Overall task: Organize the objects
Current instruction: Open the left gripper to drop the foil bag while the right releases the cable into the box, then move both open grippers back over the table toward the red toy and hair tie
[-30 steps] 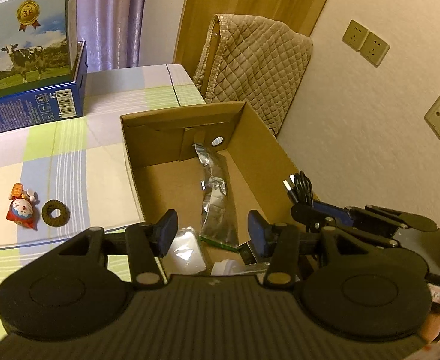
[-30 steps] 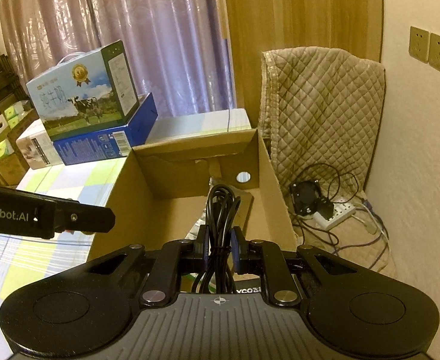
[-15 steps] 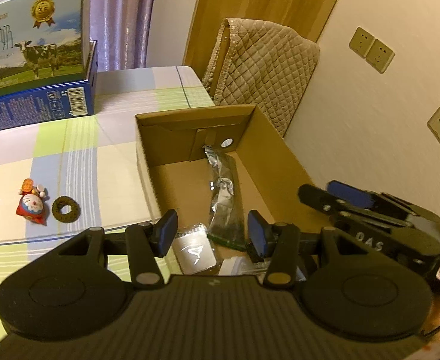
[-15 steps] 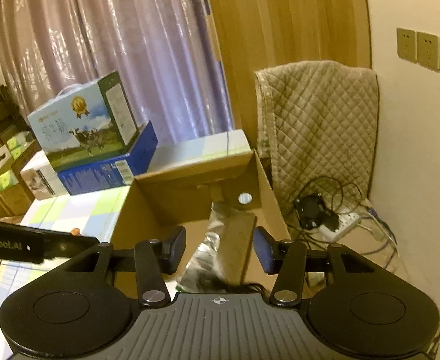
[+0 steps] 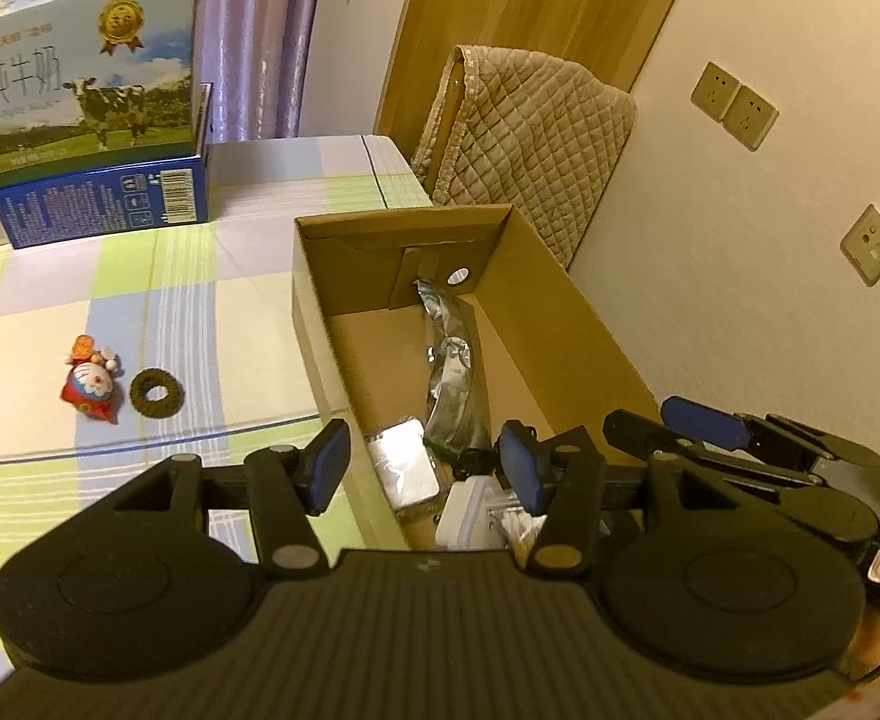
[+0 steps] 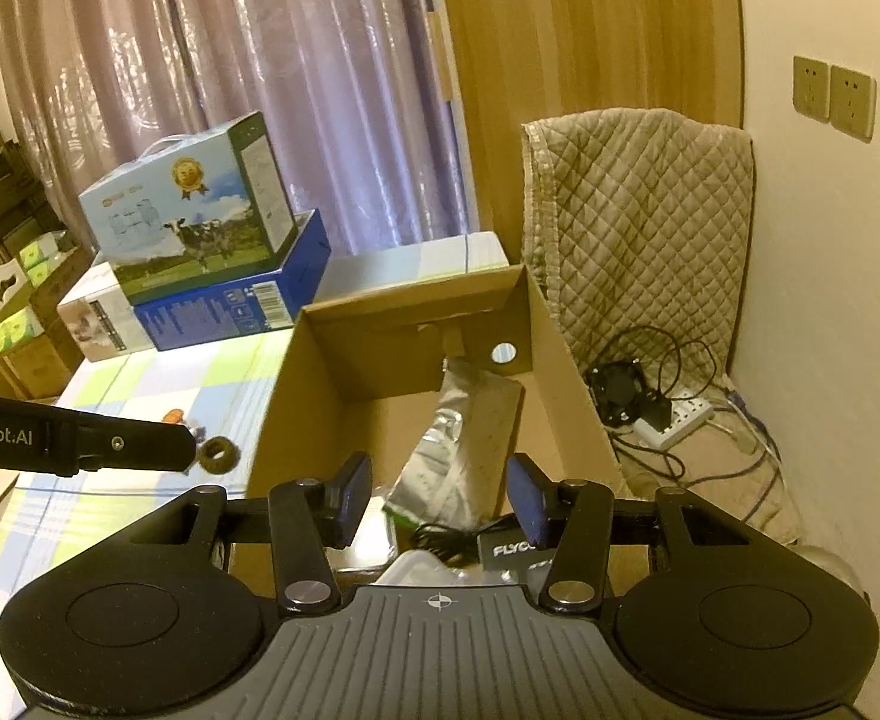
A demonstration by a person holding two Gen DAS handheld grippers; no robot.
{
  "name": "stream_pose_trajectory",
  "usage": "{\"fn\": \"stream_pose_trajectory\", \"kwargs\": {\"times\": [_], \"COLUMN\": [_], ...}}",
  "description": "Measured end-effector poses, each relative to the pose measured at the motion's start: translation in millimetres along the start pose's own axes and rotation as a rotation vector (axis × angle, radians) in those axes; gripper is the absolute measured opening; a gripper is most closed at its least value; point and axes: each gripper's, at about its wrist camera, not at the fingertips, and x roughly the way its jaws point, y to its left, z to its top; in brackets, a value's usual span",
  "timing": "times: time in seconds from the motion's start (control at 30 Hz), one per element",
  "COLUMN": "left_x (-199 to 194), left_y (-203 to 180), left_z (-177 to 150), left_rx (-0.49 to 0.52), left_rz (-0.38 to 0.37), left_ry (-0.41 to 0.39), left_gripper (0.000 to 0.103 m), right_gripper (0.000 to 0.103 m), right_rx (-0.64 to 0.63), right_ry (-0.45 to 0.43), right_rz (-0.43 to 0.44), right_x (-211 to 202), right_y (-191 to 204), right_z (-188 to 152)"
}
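An open cardboard box (image 5: 560, 312) (image 6: 296, 396) stands at the table's right edge. It holds a silver foil bag (image 5: 452, 372) (image 6: 464, 450), a white square pack (image 5: 404, 471), a white charger (image 5: 470, 504), a black cable (image 6: 440, 540) and a black FLYCO case (image 6: 509, 549). My left gripper (image 5: 425, 468) hovers over the box's near left corner, its jaws opening with nothing between them. Over the box's near end my right gripper (image 6: 440, 501) (image 5: 710, 426) stands open and empty. A small Doraemon toy (image 5: 89, 390) and a brown ring (image 5: 156, 391) (image 6: 219, 455) lie on the checked tablecloth left of the box.
Stacked milk cartons (image 5: 92, 102) (image 6: 200, 252) stand at the table's far left. A quilted chair back (image 6: 638, 222) rises behind the box. On the floor to the right lie a power strip (image 6: 674, 420) and tangled cables. The wall (image 5: 770, 276) is close on the right.
The right gripper was shut on the black cable; it has opened and the cable now lies in the box. Both grippers have drawn back and risen a little. The left jaws stand slightly wider.
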Motion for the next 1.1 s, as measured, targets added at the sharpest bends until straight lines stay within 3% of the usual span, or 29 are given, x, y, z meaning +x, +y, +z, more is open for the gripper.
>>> {"fn": "stream_pose_trajectory", "kwargs": {"times": [0.27,0.43,0.73,0.93,1.1], "left_x": [-46,-78,-124,-150,-163], "left_y": [5,14,39,72,106], "left_z": [-23,-39,-73,-95,-114], "left_rx": [0.004,0.009,-0.007,-0.027,-0.063], "left_rz": [0.018,0.041,0.091,0.142,0.204], "left_ry": [-0.043,-0.086,-0.142,-0.176,-0.175], "left_gripper": [0.059,0.077,0.095,0.102,0.102], "right_gripper": [0.047,0.047,0.047,0.047,0.047], "right_rx": [-0.024,-0.047,-0.076,-0.094,-0.112], "right_ry": [-0.011,-0.017,-0.006,0.010,0.027], "right_rz": [0.021,0.048,0.103,0.153,0.195], "right_x": [-31,-47,-59,-58,-53], "right_y": [31,55,95,124,148], "right_z": [-5,-11,-28,-40,-52]}}
